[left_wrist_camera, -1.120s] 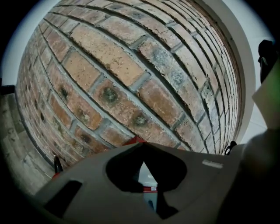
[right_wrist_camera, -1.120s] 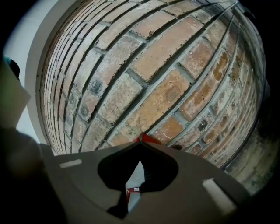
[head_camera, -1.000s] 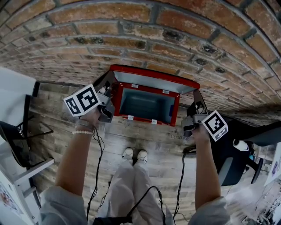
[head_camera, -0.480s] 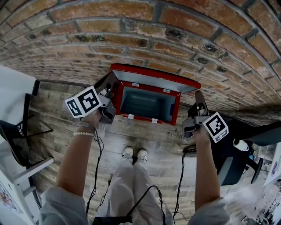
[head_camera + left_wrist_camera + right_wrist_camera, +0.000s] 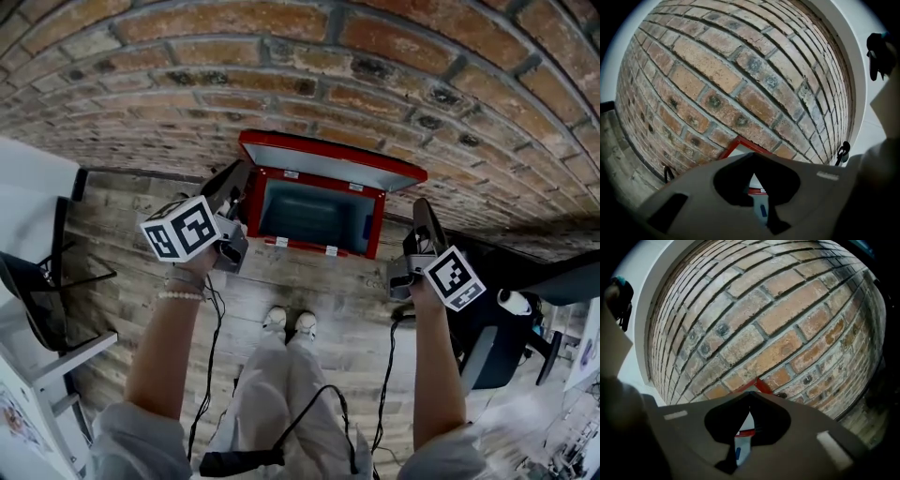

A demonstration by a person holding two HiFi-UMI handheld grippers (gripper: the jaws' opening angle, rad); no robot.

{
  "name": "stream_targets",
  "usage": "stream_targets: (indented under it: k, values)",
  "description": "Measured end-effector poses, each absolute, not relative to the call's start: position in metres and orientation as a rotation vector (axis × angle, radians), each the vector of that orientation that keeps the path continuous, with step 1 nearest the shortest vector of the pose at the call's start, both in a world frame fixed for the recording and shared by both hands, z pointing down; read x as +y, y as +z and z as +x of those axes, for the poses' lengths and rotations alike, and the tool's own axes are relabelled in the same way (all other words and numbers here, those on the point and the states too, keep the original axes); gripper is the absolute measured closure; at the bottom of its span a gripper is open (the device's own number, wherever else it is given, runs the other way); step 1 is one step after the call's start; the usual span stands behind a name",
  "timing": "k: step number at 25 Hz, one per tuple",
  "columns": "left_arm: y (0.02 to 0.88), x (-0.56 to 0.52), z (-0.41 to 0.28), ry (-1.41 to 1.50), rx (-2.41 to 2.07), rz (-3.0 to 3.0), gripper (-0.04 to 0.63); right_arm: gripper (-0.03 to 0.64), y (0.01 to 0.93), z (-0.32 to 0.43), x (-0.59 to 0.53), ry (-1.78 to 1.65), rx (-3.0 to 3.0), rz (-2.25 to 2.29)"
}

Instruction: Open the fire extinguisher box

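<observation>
The red fire extinguisher box stands on the floor against the brick wall. Its lid is up and leans back on the wall, and the grey-blue inside is bare. My left gripper hovers beside the box's left side, shut and holding nothing. On the other side my right gripper is also shut and empty, just off the box's right side. In the left gripper view the closed tips point at the red box corner. The right gripper view shows closed tips below the red corner.
The floor is wood plank. A black chair stands close on the right. On the left are a white cabinet and a dark chair frame. Cables hang from both grippers, and the person's shoes are just before the box.
My left gripper has drawn back a little from the box's left side. The right gripper has rolled slightly in place. The lid stays up.
</observation>
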State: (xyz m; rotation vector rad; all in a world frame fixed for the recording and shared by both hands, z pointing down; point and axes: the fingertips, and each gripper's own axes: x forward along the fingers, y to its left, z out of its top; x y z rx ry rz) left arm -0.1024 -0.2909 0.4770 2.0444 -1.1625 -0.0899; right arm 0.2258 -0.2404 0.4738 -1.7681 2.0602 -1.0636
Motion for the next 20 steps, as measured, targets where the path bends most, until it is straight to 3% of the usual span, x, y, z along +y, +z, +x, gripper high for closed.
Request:
stream_targets:
  k: [20]
  values:
    - [0.305,-0.160,-0.059,0.191,-1.104,2.538,0.598,0.618,0.328,0.185,-0.135,-0.655,2.454,-1.870]
